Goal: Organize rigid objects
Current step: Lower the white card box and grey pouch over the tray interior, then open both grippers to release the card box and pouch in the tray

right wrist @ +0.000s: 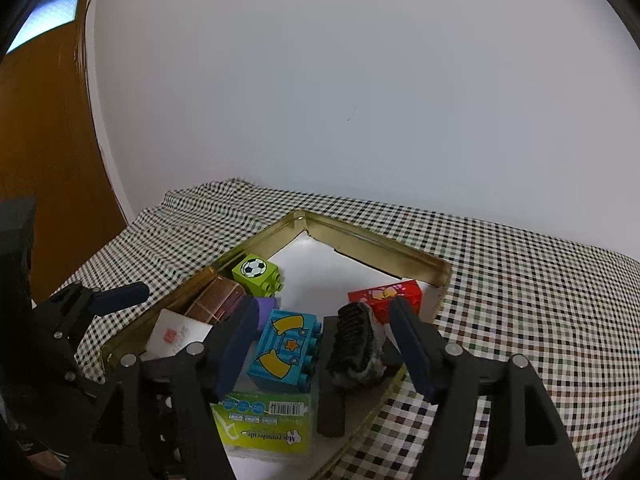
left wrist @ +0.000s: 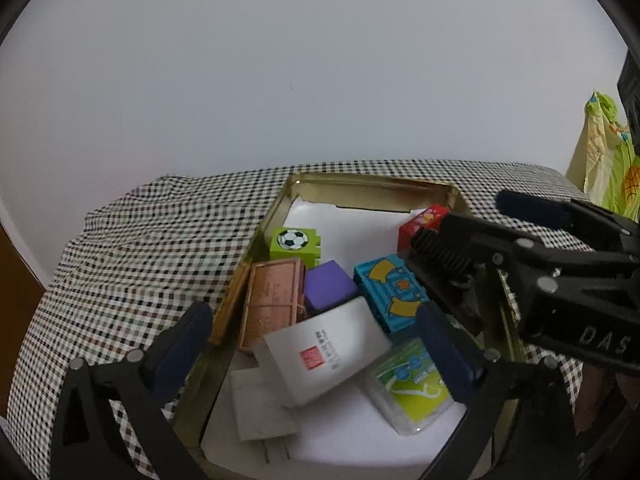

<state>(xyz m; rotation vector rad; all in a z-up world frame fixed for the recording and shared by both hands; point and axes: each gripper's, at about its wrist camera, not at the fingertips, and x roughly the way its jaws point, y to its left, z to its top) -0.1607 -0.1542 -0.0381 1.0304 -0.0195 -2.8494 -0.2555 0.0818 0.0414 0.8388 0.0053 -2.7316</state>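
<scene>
We saw both grippers spread: left gripper (left wrist: 312, 340) empty, right gripper (right wrist: 324, 344) around black bristled brush (right wrist: 354, 344) in gold tin (right wrist: 372, 240).

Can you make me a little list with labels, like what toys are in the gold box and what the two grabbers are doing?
container: gold tin tray lined with white paper, on a checkered cloth
blocks: green soccer block, blue star block, purple block, red block
other items: white card box, green floss pack, brown case, black brush, white plug
left gripper: open, above the tray, holding nothing
right gripper: open, fingers either side of the brush and blue star block
</scene>
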